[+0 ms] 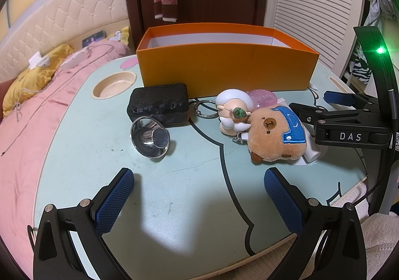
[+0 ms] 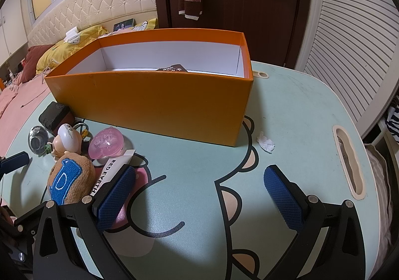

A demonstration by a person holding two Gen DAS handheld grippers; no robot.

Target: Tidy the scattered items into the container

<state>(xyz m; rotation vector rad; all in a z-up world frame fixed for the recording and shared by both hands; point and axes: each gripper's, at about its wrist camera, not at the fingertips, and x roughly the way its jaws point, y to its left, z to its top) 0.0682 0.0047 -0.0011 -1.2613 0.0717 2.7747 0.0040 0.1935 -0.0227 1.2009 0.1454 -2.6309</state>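
Risk: both grippers gaping, empty; crowded plush and figurine easily snagged together, missing box.

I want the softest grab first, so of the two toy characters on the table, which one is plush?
The brown bear plush with the blue embroidered patch is fuzzy fabric. The figurine touching it, white cap and green nose, is hard and glossy.

A pale green tabletop stands beside a bed with a cream tufted headboard; behind are a dark door and white louvred panels.
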